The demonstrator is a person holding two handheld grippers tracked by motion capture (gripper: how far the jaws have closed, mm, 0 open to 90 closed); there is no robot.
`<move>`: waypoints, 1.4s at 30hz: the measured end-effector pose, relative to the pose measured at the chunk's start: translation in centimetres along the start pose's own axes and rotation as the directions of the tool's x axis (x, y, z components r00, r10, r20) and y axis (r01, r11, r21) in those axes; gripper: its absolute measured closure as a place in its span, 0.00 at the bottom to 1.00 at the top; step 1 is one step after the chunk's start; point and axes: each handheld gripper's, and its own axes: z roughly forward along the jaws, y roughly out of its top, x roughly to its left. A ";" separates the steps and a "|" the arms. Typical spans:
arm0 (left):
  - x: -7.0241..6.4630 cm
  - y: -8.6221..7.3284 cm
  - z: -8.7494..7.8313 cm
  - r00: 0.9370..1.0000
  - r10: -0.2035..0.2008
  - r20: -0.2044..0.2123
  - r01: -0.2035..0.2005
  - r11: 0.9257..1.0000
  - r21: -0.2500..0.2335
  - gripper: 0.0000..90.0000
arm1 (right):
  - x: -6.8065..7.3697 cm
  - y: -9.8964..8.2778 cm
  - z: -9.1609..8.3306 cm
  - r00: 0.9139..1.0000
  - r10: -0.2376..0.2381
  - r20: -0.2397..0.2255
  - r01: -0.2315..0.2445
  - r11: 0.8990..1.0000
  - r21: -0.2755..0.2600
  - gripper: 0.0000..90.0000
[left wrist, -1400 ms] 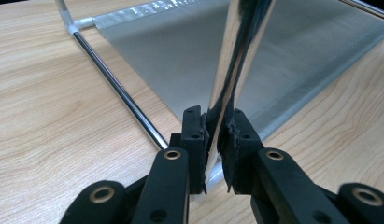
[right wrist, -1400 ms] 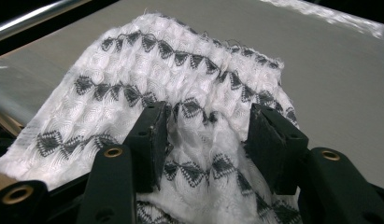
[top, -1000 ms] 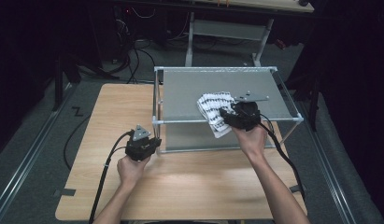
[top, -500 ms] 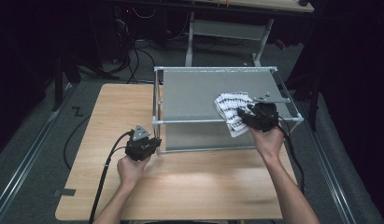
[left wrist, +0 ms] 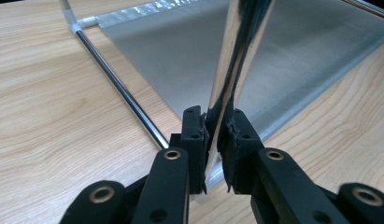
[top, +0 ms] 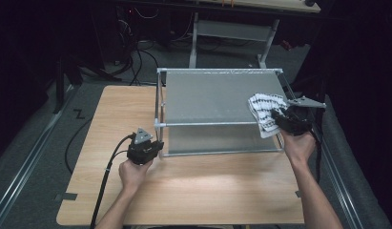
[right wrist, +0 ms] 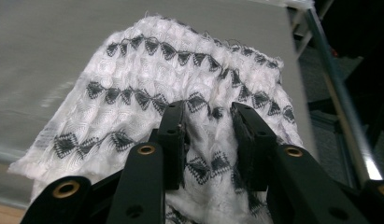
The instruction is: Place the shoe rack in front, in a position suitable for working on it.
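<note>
A metal rack with a grey top shelf (top: 208, 98) stands on the wooden table (top: 193, 186). My left gripper (top: 157, 146) is shut on the rack's chrome front-left post (left wrist: 236, 56), which rises between its pads (left wrist: 195, 135). A white cloth with black zigzag bands (top: 264, 107) lies over the right front edge of the top shelf. My right gripper (top: 275, 118) has it bunched between its jaws, which have just been closing. In the right gripper view the fabric (right wrist: 180, 70) fills the gap at my right gripper (right wrist: 209, 126) and spreads out ahead of it.
The rack's lower grey shelf (left wrist: 180, 46) lies just above the table, edged by a chrome rail (left wrist: 119, 88). Bare wood runs along the front and left of the table. Cables (top: 105, 176) trail off the table's front left. A dark floor and another frame (top: 232, 28) lie behind.
My right gripper has slid to the right along the top shelf's front edge, taking the cloth from the middle to the right end. The left gripper has stayed on the post.
</note>
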 end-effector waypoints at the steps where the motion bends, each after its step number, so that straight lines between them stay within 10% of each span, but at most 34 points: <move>1: 0.2 -0.1 -0.1 1.000 -0.002 -0.004 0.002 1.000 -0.001 0.89 | -0.2 -0.1 0.0 1.000 0.006 0.008 -0.006 1.000 0.002 0.75; 13: 0.9 -0.7 -0.9 0.999 -0.025 -0.028 0.025 1.000 -0.010 0.89 | -0.1 0.0 0.4 0.999 0.005 0.034 -0.005 1.000 0.000 0.80; 20: 0.9 -0.7 -0.9 0.999 -0.032 -0.034 0.031 0.999 -0.012 0.88 | 4.4 0.8 0.9 0.995 -0.074 -0.062 0.073 0.997 -0.020 0.75; 31: 0.9 -0.7 -1.0 0.998 -0.038 -0.040 0.038 0.999 -0.013 0.89 | 11.7 2.5 2.2 0.967 -0.174 -0.188 0.166 0.984 -0.058 0.72; 42: 1.6 -1.1 -1.6 0.997 -0.047 -0.061 0.046 0.999 -0.020 0.89 | 9.3 1.4 1.5 0.977 -0.145 -0.158 0.138 0.989 -0.055 0.72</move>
